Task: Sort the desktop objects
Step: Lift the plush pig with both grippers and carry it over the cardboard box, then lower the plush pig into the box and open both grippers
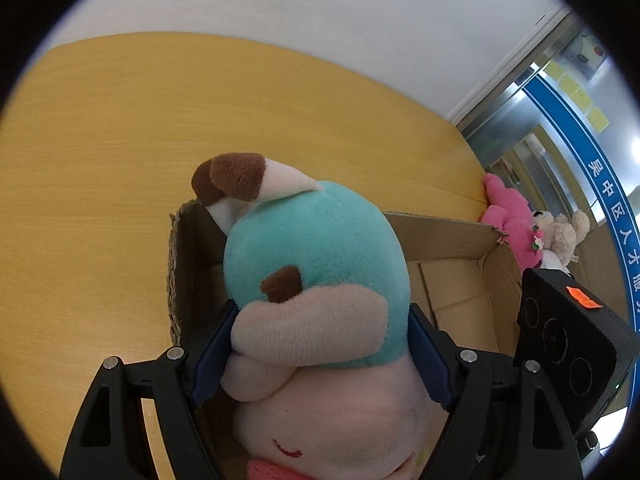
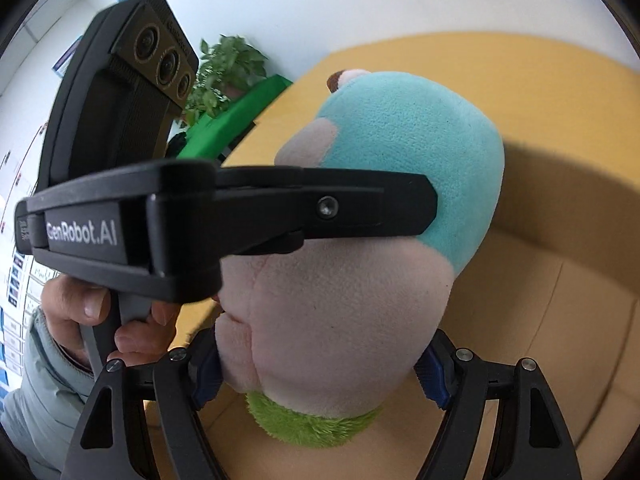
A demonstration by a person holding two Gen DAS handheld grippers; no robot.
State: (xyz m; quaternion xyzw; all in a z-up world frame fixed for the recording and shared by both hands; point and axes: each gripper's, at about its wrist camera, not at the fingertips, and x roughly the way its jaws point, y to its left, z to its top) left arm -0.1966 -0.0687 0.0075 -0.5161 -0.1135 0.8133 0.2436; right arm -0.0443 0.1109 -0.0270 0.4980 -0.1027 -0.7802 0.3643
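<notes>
While the plush toy (image 1: 316,264) is held over the open cardboard box (image 1: 452,256), the box floor that shows beside it is bare brown board with flaps folded flat; what lies under the toy cannot be seen. This box stands on the yellow wooden table (image 1: 120,140), its corrugated left wall (image 1: 176,268) upright and its far rim running to the right.

Both tools grip the same toy. The left gripper (image 1: 320,344) has its blue pads pressed into the toy's sides at the seam of the teal and pale pink fabric, the jaws standing wide around the soft body. The right gripper (image 2: 320,372) clamps the pale pink lower part just above a green furry collar (image 2: 312,424), likewise wide. In the right wrist view the left tool crosses the picture sideways, one black finger (image 2: 360,208) laid against the toy, and a hand (image 2: 100,312) in a pale grey sleeve (image 2: 40,380) wraps its handle. Both tools tilt down toward the box.

The toy's teal part points away from both cameras, with brown-and-white ears (image 1: 248,180) at the far end and a stitched closed eye (image 1: 288,450) near the left camera.

Beyond the box's right corner, a pink plush (image 1: 512,220) and a cream teddy (image 1: 564,232) lie touching each other. A potted plant (image 2: 224,72) and a green object (image 2: 232,120) stand past the table's far edge.
</notes>
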